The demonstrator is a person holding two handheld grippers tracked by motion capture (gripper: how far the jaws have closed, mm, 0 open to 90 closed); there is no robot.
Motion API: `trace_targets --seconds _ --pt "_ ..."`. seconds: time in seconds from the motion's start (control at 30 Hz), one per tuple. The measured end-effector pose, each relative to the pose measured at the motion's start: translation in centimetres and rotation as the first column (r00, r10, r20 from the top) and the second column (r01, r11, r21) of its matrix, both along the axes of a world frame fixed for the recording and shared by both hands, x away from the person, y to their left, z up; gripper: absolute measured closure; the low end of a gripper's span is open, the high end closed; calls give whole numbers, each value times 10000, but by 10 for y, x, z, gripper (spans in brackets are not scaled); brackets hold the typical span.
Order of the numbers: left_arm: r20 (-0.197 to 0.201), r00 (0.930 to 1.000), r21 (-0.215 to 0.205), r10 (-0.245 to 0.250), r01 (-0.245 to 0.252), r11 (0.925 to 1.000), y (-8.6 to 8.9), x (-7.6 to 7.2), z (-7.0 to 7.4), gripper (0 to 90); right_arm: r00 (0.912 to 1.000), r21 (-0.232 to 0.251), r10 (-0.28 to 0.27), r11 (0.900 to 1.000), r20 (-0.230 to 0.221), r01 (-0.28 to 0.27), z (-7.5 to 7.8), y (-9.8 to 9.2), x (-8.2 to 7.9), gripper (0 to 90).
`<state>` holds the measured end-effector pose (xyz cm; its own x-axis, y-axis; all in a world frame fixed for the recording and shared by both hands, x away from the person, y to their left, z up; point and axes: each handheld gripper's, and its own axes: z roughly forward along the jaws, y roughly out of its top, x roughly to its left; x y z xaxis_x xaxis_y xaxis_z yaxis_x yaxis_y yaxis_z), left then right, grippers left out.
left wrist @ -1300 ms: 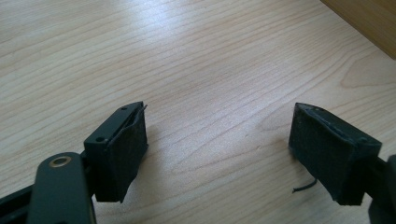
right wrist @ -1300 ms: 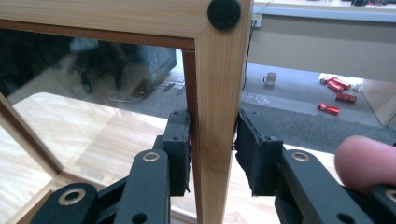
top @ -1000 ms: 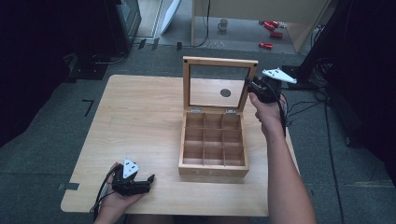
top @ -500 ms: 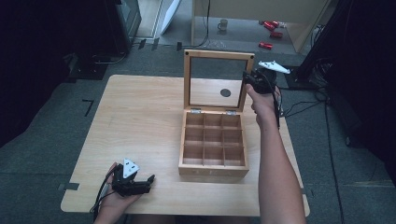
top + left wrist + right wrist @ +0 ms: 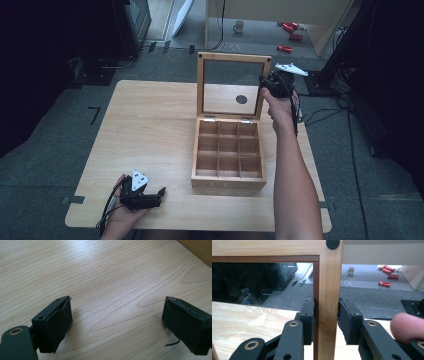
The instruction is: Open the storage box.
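Since a second ago the lid (image 5: 233, 85) has swung from leaning back to standing nearly upright, and the right gripper (image 5: 272, 84) has come forward with it. At the near left corner of the tabletop (image 5: 150, 125), the left gripper (image 5: 145, 196) rests idle, its jaws spread wide over bare wood with nothing between them. Right of centre sits the wooden box (image 5: 228, 155), its nine compartments exposed and empty. At its far right, the right gripper's jaws are clenched on the lid's right frame rail. Judging by this, closing is roughly half done: the lid still has to be lowered onto the box and released.
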<state>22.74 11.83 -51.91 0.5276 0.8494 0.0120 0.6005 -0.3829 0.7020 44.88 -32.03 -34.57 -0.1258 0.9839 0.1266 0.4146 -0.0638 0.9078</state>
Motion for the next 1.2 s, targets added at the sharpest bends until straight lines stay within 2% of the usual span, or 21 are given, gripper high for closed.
trace_targets --seconds 0.23,0.43,0.47,0.5,0.6,0.77,0.83,1.07,1.2 --pt "0 10000 -1 1 -1 10000 0 0 0 98 9999 102 114 9999 98 -115 0 -2 -4 664" --pt "-1 10000 0 -1 1 10000 0 0 0 98 9996 686 214 9974 179 -225 5 -3 -11 487" --pt "-3 10000 0 -2 2 10000 0 0 0 98 9997 695 234 9973 119 -241 6 -2 -15 421" --pt "0 10000 -4 1 -1 10000 0 0 0 98 9997 695 234 9973 119 -241 6 -2 -15 421" --pt "2 10000 -3 0 0 10000 0 0 0 99 9994 434 336 9985 63 -338 8 1 -22 345" --pt "-1 10000 -3 7 -7 10000 0 0 0 99 9980 670 635 9958 -31 -632 9 1 -36 250" --pt "-5 10000 17 -4 4 10000 0 0 0 99 9970 628 765 9951 -77 -759 9 0 -45 198" --pt "-2 10000 21 -3 3 10000 0 0 0 99 9946 489 1037 9935 -91 -1032 9 -3 -64 163" --pt "1 10000 22 4 -4 10000 0 0 0 100 9934 344 1133 9930 -161 -1127 3 -4 -77 146"
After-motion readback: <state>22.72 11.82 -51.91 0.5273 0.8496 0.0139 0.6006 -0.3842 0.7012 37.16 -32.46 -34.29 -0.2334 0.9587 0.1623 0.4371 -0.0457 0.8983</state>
